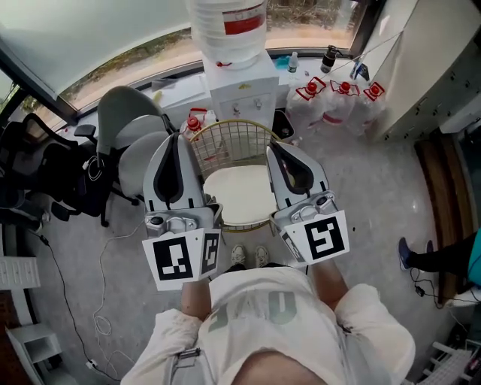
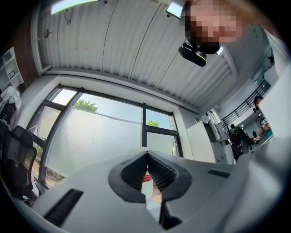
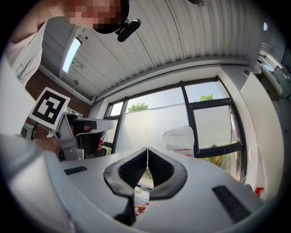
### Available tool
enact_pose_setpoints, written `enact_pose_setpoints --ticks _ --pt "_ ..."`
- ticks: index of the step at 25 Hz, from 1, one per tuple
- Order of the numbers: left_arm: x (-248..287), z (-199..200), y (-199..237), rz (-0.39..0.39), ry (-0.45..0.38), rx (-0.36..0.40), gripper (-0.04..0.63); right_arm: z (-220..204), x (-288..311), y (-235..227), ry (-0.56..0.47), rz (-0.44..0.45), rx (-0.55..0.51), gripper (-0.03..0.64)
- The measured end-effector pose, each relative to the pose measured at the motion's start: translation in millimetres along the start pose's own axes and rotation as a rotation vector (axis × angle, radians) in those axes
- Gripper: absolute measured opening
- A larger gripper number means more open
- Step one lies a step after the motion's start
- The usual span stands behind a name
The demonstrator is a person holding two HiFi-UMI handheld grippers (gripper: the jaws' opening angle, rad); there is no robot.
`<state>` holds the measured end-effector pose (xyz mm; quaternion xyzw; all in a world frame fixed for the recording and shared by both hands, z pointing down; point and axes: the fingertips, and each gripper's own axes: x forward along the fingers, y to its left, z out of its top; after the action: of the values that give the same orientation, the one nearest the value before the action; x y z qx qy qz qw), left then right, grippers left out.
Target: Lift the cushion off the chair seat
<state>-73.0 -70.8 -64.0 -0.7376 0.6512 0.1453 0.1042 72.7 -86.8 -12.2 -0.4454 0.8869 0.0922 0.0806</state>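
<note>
Daylight through the big window (image 1: 113, 53) lights all three views. In the head view the glass is washed out almost to white, the floor (image 1: 361, 203) is evenly bright with only soft, faint shadows, and the left edge sinks into dimness. Straight frame lines there bow visibly.

Both gripper views are round fisheye pictures with black corners, and the ribs of the ceiling (image 2: 136, 50) curve strongly toward the rim. A strip light (image 2: 75, 4) glares at the top edge.

The left hand-held gripper (image 2: 146, 157) and the right hand-held gripper (image 3: 148, 152) sit close to the lens. Both are backlit, shaded grey and slightly soft, while the distance stays sharp.
</note>
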Motion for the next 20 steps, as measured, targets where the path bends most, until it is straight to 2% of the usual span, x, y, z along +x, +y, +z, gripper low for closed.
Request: enact_pose_setpoints --ticks 8,13,17,20 --pt "9 -4 6 -0.043 -0.006 -0.001 0.014 11 18 -3 -0.043 -0.055 -0.042 0.017" --pt "13 -16 11 -0.049 0.014 0.011 0.014 2 32 -3 -0.09 -0.021 0.058 0.017" --pt "15 -41 24 -0.038 0.044 0.02 0.014 -32 59 4 -0.04 0.035 0.046 0.018" --pt "16 -61 40 -0.026 0.058 0.007 0.014 -51 73 8 -0.042 0.042 0.128 0.018"
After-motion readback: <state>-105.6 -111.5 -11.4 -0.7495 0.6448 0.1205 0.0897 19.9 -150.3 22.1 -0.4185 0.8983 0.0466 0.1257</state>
